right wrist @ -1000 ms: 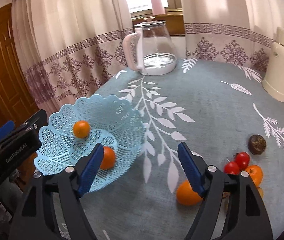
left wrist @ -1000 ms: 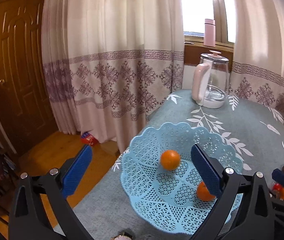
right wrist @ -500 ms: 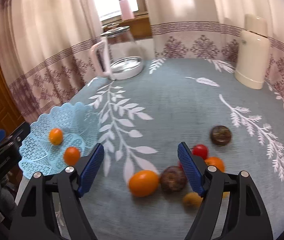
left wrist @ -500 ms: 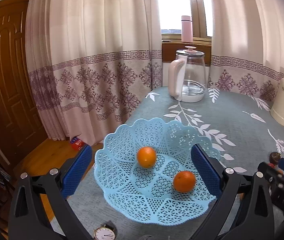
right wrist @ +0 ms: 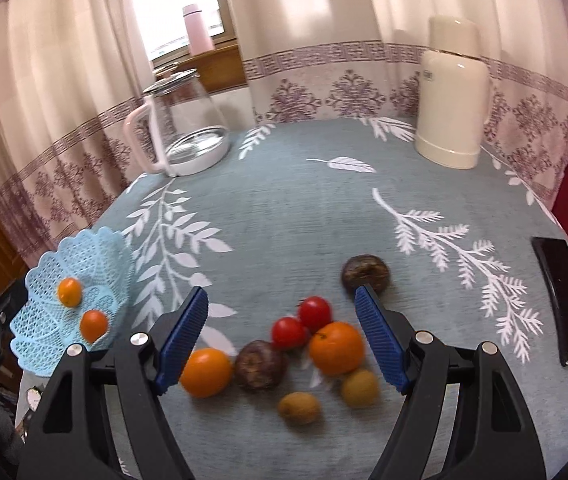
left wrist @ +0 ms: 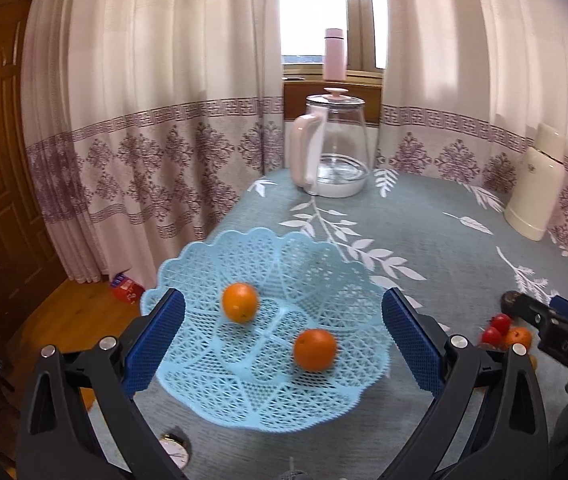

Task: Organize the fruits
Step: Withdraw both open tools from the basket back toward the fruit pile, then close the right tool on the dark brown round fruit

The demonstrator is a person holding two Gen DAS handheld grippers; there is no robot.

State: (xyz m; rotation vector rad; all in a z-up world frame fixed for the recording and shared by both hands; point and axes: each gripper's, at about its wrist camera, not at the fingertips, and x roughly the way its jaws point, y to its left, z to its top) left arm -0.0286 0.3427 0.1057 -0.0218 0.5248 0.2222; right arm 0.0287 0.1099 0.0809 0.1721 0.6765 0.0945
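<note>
Worktop (right wrist: 284, 208) under a grey-blue cloth with white leaf print. Curtains (left wrist: 143, 100) hanging behind. Cream flask (right wrist: 454, 96) at the far right edge, glass kettle (right wrist: 181, 128) at the far left, both upright. Blue basket (left wrist: 267, 320) near the left edge, with two oranges (left wrist: 239, 302) inside, apart from each other.

Left hand-held gripper (left wrist: 284, 340) hovering over the basket, pads spread wide either side of it, gripping nothing. Right hand-held gripper (right wrist: 281, 340) wide open as well, empty, poised over the loose fruit cluster on the cloth.

In that cluster: large orange (right wrist: 336, 347) on the right, second orange (right wrist: 205, 372) on the left, brown fruit (right wrist: 260, 365) between them, two tomatoes (right wrist: 315, 313) touching just behind. Another brown fruit (right wrist: 365, 274) farther back, beside the right pad. Two small yellowish fruits (right wrist: 299, 407) nearest the camera, blurred. Black flat object (right wrist: 562, 300) lying well to the right. Small watch face (left wrist: 174, 449) beside the basket's near rim.
</note>
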